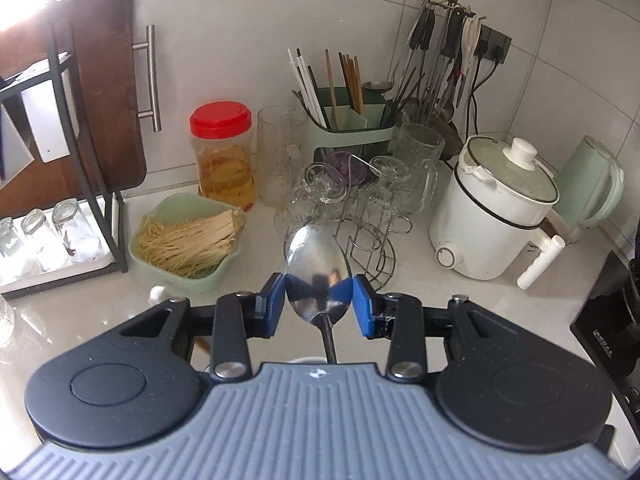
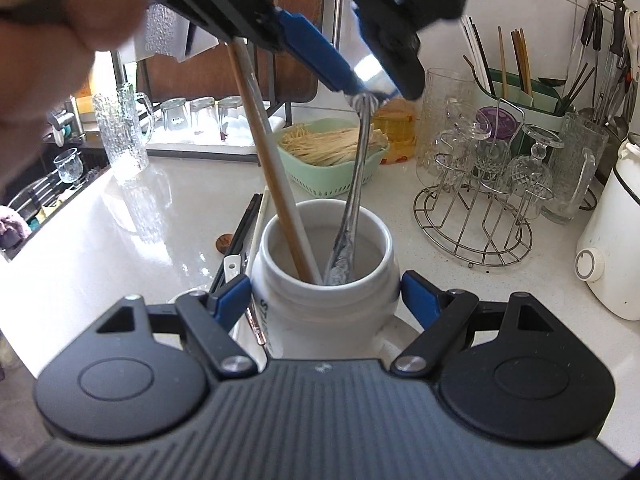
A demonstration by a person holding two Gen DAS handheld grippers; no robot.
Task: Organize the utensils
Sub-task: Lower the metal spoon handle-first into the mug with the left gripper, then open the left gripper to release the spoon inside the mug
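Left wrist view. The left gripper (image 1: 319,303) is clamped on a metal spoon (image 1: 318,270), its blue pads pressed against both edges of the bowl. The bowl points up and away; the handle runs down behind the gripper body and out of sight. Beyond it on the white counter (image 1: 460,320): a green basket (image 1: 160,256) of dry noodles, a red-lidded jar (image 1: 222,152), and a wire rack (image 1: 368,240) with upturned glasses. Farther back a green holder (image 1: 352,128) with chopsticks stands against the tiled wall. A white cooker (image 1: 488,216) with a glass lid sits to the right. A tray of upturned glasses (image 1: 48,236) sits far left.

Right wrist view. The right gripper (image 2: 326,300) is closed around a white ceramic jar (image 2: 326,272), one blue pad on each side of its neck. The jar stands upright on the counter. Inside it lean a wooden stick and a pale stick (image 2: 272,168), side by side. The spoon's patterned handle (image 2: 348,224) is also in the jar, its end low inside the mouth. The left gripper (image 2: 372,80) holds the spoon's bowl from above, tilted down from the upper left. A blurred hand (image 2: 52,52) fills the top-left corner. More utensils (image 2: 244,236) lie flat on the counter just left of the jar.
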